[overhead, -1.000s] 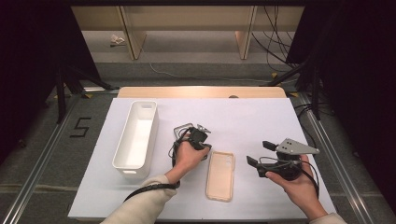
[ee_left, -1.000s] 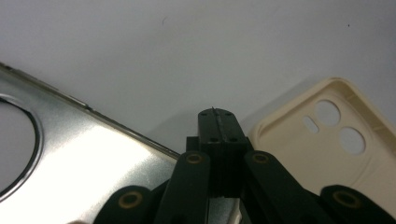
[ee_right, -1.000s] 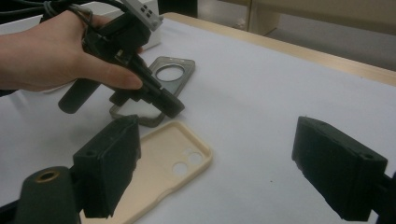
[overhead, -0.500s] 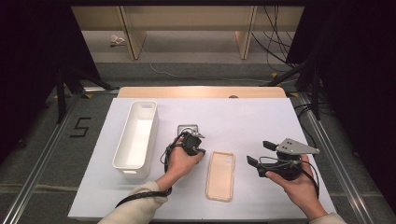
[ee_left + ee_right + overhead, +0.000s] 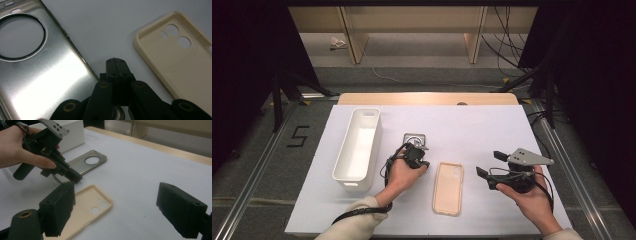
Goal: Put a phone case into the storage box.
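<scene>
1. A dark figure "5" (image 5: 299, 136) is read on the floor left of the table; no brand or label is made out on the things themselves.
2. A silver phone shell (image 5: 37, 65) with a round camera opening is laid flat on the white table sheet (image 5: 472, 125), just right of the white oblong bin (image 5: 358, 145).
3. A cream phone case (image 5: 448, 188), soft-looking, with rounded corners and two round cut-outs, is laid hollow side up between the two hands, apart from the silver shell.
4. The left gripper (image 5: 114, 62) is clenched with nothing between its jaws; its tip is held just beside the silver shell's edge, and part of the shell is hidden by it in the high view.
5. The right gripper (image 5: 490, 164) is held wide apart, released, above the sheet right of the cream case.
</scene>
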A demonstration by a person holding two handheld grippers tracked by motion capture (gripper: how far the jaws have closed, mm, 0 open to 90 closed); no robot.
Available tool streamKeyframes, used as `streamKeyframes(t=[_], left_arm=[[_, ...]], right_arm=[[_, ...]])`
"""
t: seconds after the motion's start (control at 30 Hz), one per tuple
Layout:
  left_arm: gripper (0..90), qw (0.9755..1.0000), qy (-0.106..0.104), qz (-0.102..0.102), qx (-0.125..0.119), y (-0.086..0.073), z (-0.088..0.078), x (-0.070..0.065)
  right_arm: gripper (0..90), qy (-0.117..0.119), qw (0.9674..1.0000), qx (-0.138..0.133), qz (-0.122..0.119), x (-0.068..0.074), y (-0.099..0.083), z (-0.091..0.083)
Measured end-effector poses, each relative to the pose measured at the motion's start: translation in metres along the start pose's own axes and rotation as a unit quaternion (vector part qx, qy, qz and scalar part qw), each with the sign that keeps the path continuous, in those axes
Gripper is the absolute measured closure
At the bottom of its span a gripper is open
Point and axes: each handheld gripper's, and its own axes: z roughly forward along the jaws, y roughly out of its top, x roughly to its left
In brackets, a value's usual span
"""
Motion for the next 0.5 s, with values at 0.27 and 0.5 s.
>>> streamKeyframes(t=[0.27, 0.5], left_arm=[[89.7, 1.0, 0.001, 0.003, -0.003, -0.001, -0.002, 0.0], [87.8, 0.9998, -0.002, 0.01, -0.019, -0.007, -0.018, 0.002]], right_arm=[[16.6, 0.0, 1.0, 0.001, 0.0, 0.0, 0.0, 0.0], [16.5, 0.001, 1.0, 0.003, -0.003, 0.001, 0.0, 0.001]])
